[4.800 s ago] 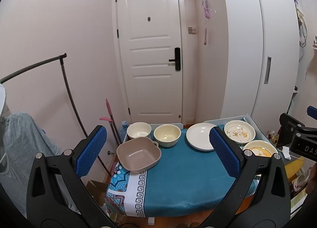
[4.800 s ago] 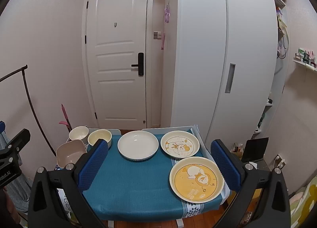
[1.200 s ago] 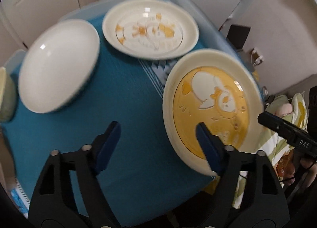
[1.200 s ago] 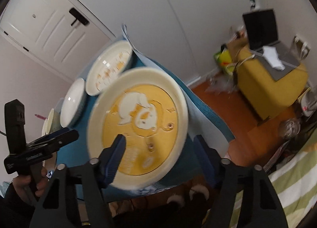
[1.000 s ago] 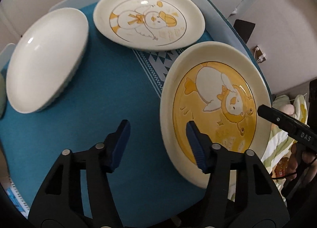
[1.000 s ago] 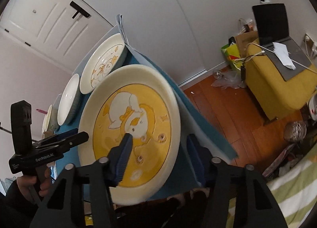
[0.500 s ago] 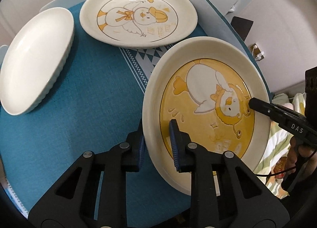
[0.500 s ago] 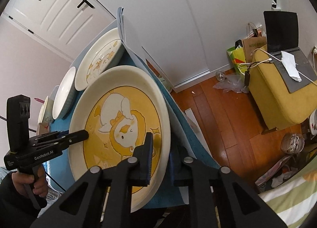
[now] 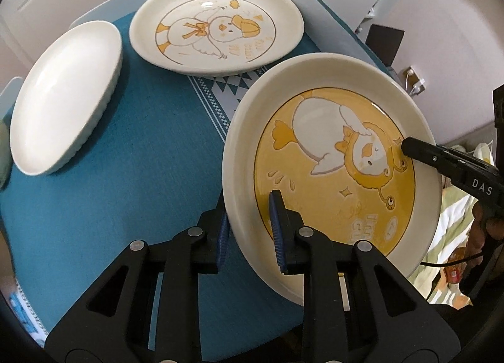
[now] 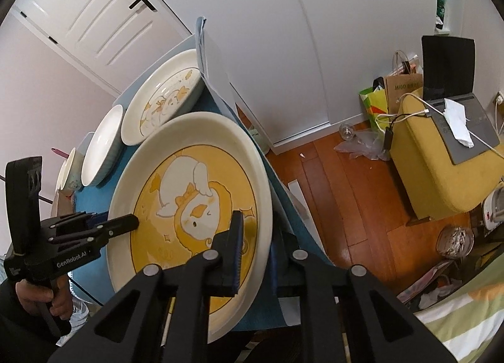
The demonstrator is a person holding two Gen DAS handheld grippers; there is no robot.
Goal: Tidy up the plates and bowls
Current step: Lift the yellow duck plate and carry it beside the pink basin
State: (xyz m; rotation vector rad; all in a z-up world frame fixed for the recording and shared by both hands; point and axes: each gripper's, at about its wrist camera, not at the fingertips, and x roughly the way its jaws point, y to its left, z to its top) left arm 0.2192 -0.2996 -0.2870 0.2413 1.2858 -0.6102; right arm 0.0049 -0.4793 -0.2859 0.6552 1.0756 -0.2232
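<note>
A big cream plate with a yellow duck centre [image 9: 330, 155] is held between both grippers, tilted above the blue table. My left gripper [image 9: 249, 221] is shut on its left rim. My right gripper [image 10: 255, 237] is shut on its right rim; the plate also shows in the right wrist view [image 10: 195, 193]. The right gripper's tip [image 9: 441, 161] reaches over the plate's far edge in the left wrist view. The left gripper [image 10: 104, 227] shows at the plate's left edge in the right wrist view.
A smaller cream duck plate [image 9: 217, 29] and a plain white dish [image 9: 63, 95] lie on the blue cloth [image 9: 126, 189] behind. More bowls [image 10: 67, 170] stand at the table's far end. A white wardrobe [image 10: 299, 48] and a yellow stool with a laptop [image 10: 441, 158] stand to the right.
Both grippers closed in from open onto opposite rims of the yellow duck plate. The plate now sits tilted and slightly raised between them.
</note>
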